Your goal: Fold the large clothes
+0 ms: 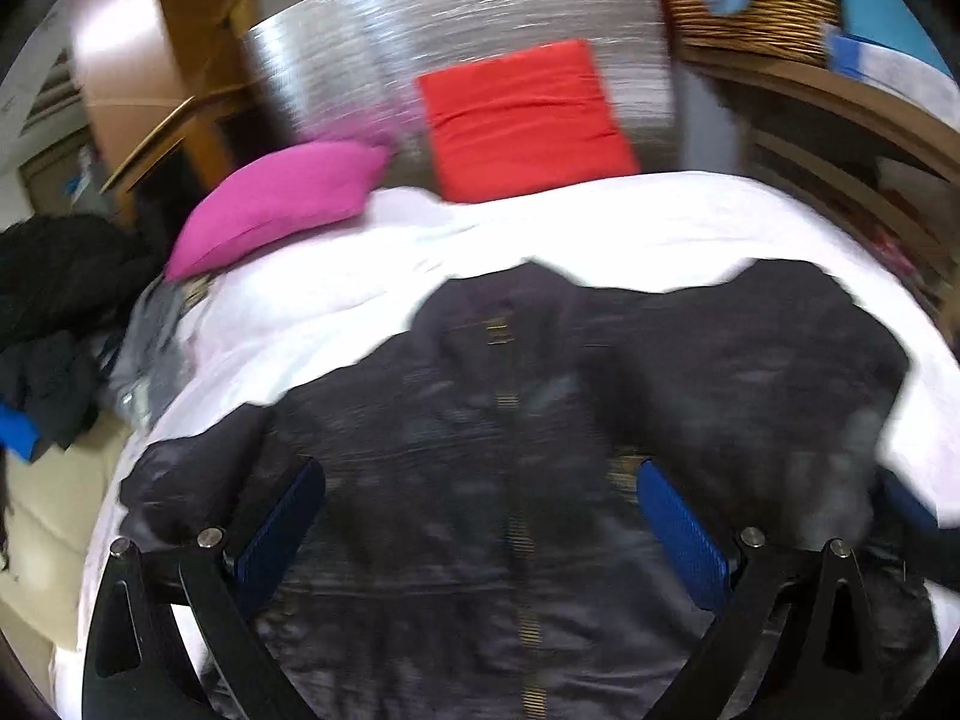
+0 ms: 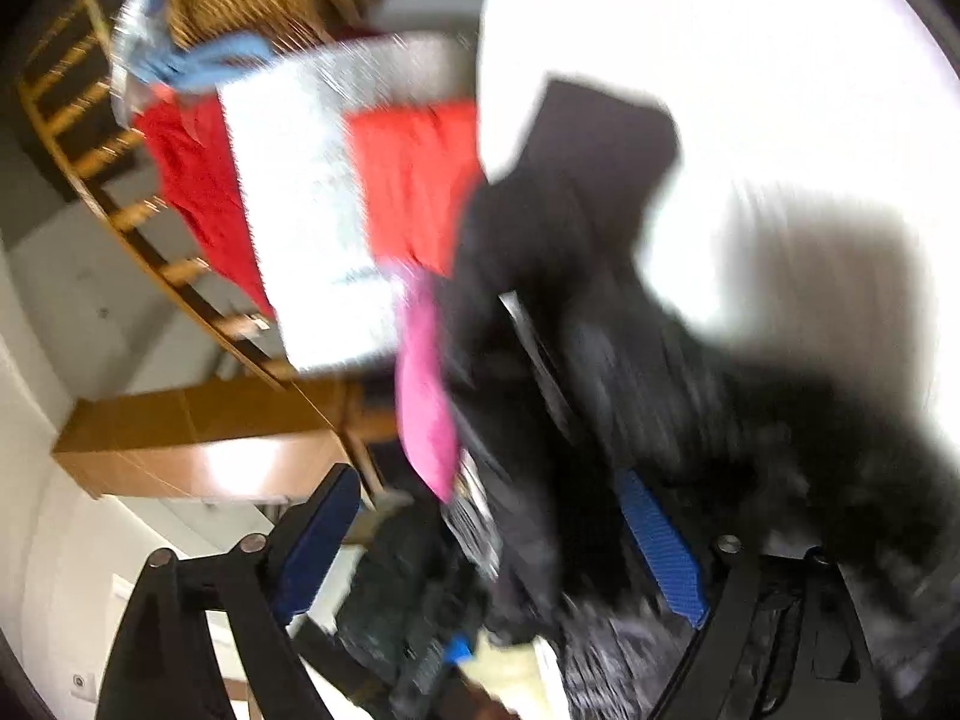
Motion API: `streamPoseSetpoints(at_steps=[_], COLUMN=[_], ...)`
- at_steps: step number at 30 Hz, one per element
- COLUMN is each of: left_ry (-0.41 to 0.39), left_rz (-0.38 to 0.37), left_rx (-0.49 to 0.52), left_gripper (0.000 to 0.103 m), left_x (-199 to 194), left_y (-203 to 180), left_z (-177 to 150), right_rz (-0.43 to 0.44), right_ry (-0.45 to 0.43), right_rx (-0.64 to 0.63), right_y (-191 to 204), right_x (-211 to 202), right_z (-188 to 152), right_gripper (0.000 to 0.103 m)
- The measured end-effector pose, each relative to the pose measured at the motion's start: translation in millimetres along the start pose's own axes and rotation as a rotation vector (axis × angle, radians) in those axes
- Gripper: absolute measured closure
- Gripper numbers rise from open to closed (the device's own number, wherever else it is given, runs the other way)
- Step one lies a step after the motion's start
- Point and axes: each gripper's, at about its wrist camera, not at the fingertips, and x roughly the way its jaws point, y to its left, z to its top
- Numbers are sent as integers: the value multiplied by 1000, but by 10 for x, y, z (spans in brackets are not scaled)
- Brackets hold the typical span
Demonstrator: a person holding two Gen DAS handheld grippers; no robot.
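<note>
A dark jacket (image 1: 540, 420) with a gold-toothed zip down its middle lies spread on a white bedsheet (image 1: 600, 222). My left gripper (image 1: 480, 516) hovers over the jacket's lower front. It is open, its blue pads (image 1: 282, 534) are wide apart and nothing is pinched between them. The right wrist view is rolled sideways and blurred. There the jacket (image 2: 600, 330) lies bunched on the sheet (image 2: 720, 30). My right gripper (image 2: 489, 540) is open, and dark cloth lies loose beside its right pad (image 2: 660, 546).
A pink pillow (image 1: 282, 198) and a red cushion (image 1: 522, 120) sit at the head of the bed against a silver panel (image 1: 420, 30). A pile of dark clothes (image 1: 54, 300) lies off the left side. A wicker basket (image 1: 750, 0) and wooden shelves (image 1: 840, 120) stand at the right.
</note>
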Motion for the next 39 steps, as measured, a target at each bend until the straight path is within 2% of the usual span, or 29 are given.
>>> streamPoseSetpoints(at_steps=[4,5,7,9,12,13,15,18,21,25,27,30,34,39], left_ry=[-5,-7,-13,3,17,12,2,25,32,47,57,78,94,106], left_rz=[-64,-66,-63,-94,-118,-120,-110,-84,-55,30,83,129,171,209], left_rx=[90,126,207,248,243,234,207,146,54,-108,-189,-276,-376,-464], left_gripper=[0,3,18,38,42,42,42,42,42,42,41,41,41,37], left_x=[-16,-3,26,64,88,90,105,184,210,260,282,339,299,308], left_y=[-418,-499,-645,-681,-574,-509,-368,-67,317,997,1354,1740,2204,2635], left_z=[-185,-233,-336,-401,-462,-481,-507,-501,-448,-389,-412,-445,-552,-644], right_rz=[-6,-38,-77,-151,-265,-289,-311,-382,-415,-403,-352,-354,-383,-467], right_ry=[-63,-63,-53,-77,-111,-101,-90,-135,-188,-210,-148,-22,184,393], right_rx=[38,47,48,27,26,33,6,-140,-375,-758,-895,-1040,-1147,-1272], right_y=[37,34,27,62,21,-18,-33,210,669,1340,1512,1505,1220,793], right_x=[-11,60,197,312,417,476,604,666,687,879,1047,1386,1827,2081], right_z=[387,498,612,734,883,916,919,819,659,76,-253,-687,-1212,-1737], right_gripper=[23,24,27,27,30,34,63,71,74,74,74,74,74,69])
